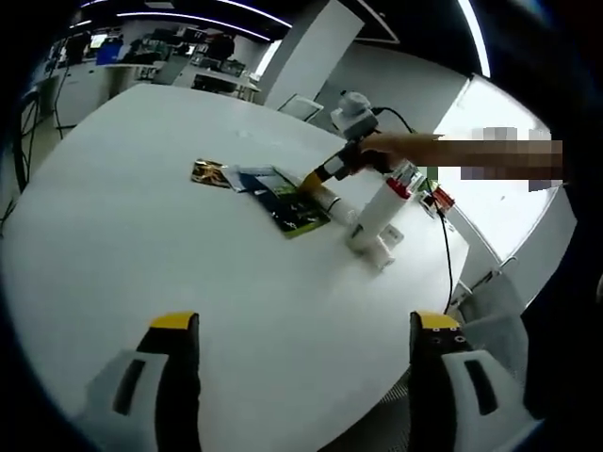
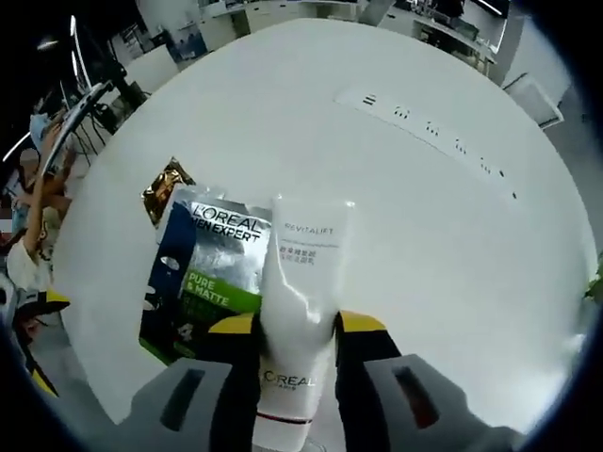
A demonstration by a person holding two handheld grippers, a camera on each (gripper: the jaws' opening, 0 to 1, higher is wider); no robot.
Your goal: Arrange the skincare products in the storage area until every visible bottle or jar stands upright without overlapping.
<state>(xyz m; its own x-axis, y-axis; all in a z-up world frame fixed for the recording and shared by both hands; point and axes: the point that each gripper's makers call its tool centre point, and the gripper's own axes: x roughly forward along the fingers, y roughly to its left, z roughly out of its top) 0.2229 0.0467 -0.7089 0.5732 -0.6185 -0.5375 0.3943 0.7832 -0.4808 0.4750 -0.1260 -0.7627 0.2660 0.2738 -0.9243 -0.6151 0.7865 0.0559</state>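
Skincare packets and tubes lie on a round white table (image 1: 141,235). In the right gripper view the right tool (image 2: 298,325) has its two yellow-tipped jaws pressed against the sides of a white tube (image 2: 300,311) printed REVITALIFT, clamped on it near its capped end at 6 o'clock, with the crimped flat end pointing toward 12 o'clock. The tube lies partly over a dark sachet (image 2: 212,273) marked PURE & MATTE, which sits at 9 o'clock of the tube, flat on the table. A small gold-brown packet (image 2: 165,188) peeks out from under the sachet's far corner, at about 10 o'clock. A long white power strip (image 2: 429,132) rests on the table toward 1 o'clock, well apart from the products.

In the left gripper view the left tool (image 1: 301,325) hovers above bare table with its jaws wide apart and nothing between them. Toward 12 o'clock, past the middle of the table, the same gold-brown packet (image 1: 209,173) and the dark sachet (image 1: 287,202) lie flat, side by side. The right tool (image 1: 330,184) reaches in from 2 o'clock, held by a person's hand (image 1: 396,151), with its tip over the sachet's near edge. Just beside it, at 3 o'clock of the sachet, a white bottle with a red band (image 1: 382,202) stands tilted on a small white box (image 1: 377,247).
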